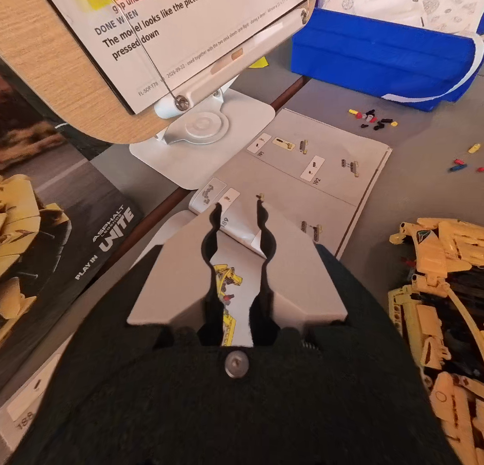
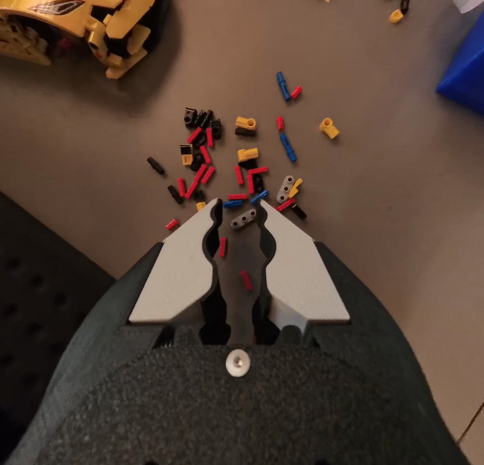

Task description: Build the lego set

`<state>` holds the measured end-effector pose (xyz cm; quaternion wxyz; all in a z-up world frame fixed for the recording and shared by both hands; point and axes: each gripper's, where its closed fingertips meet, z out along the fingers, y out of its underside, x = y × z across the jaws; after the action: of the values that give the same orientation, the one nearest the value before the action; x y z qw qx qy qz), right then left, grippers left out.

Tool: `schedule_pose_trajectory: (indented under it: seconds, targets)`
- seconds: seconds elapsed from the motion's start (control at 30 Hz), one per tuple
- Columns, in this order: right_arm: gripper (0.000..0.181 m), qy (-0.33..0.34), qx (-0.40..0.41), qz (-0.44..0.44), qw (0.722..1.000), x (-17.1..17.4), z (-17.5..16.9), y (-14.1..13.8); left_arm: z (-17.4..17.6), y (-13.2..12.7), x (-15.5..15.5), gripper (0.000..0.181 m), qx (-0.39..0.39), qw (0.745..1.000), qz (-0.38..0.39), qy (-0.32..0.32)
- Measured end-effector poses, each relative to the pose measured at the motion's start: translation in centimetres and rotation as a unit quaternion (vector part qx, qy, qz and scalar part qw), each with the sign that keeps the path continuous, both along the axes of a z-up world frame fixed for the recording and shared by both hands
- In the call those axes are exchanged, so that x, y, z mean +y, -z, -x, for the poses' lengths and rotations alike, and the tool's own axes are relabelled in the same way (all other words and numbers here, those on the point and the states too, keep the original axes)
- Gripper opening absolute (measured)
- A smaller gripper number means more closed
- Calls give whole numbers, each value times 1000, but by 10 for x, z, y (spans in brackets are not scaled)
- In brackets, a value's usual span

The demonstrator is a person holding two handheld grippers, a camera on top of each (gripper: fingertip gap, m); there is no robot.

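Nearby, loose pins [image 2: 237, 164], blue bin [image 2: 463, 77].

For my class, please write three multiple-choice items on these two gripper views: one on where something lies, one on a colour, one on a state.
1. Where does the open instruction booklet lie in the left wrist view?
A. Ahead of the left gripper, on the table
B. Inside the blue bin
C. On top of the yellow model

2. What colour is the three-hole beam lying between the right gripper's fingertips?
A. Green
B. Grey
C. White

3. What is the state of the right gripper?
A. Shut on a red pin
B. Shut on a blue pin
C. Open, holding nothing

Answers:
1 A: the booklet lies flat on the grey table, past the fingertips.
2 B: the beam is grey with three holes.
3 C: a clear gap separates the fingers, and the loose pieces rest on the table.
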<state>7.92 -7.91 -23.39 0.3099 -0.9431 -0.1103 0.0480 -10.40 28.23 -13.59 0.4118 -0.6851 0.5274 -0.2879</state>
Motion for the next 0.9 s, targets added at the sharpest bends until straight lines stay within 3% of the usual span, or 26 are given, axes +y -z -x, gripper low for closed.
schedule_pose_trajectory:
  seconds: [0.4, 0.47, 0.7, 0.8, 0.9]
  targets:
    - [15, -18, -15, 11, 1000, 0, 6, 11, 5, 1, 5, 27, -3, 1000, 2, -8]
    - [25, -14, -22, 2, 1000, 1, 5, 8, 6, 1, 6, 27, -4, 1000, 3, -9]
    - [21, -26, 0, -7, 1000, 6, 18, -2, 7, 2, 3, 27, 8, 1000, 6, -3]
    - [38, -75, 55, -53, 994, 30, 63, -27, 13, -10, -23, 28, 12, 997, 60, 52]
    - [85, -120, 48, -62, 990, 50, 102, -27, 41, -41, -73, 43, -19, 988, 108, 108]
